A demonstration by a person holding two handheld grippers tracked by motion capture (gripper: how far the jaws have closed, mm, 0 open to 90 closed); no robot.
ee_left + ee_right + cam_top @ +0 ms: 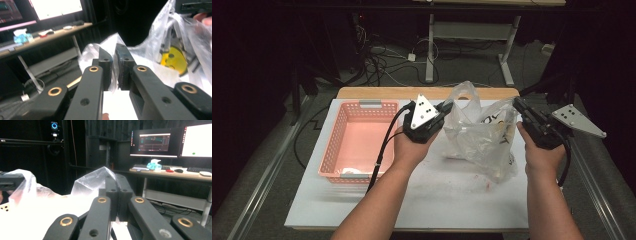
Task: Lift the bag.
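A clear plastic bag (pixel 484 132) is held up on the white surface (pixel 437 195), right of centre. Its right edge is pinched between the pressed-together right tongs (pixel 518 105); its left handle is clamped in the left tongs (pixel 446 107), slightly parted. A pink basket (pixel 362 141) lies at the left.

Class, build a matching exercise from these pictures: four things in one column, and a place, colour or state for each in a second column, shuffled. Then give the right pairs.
Column one:
1. basket
2. plastic bag
3. left gripper
4. round thing inside the bag

Column two:
A. yellow
B. pink, at the table's left
C. clear, held up between both grippers
D. jaws around the bag's left edge

Pairs: 1-B, 2-C, 3-D, 4-A
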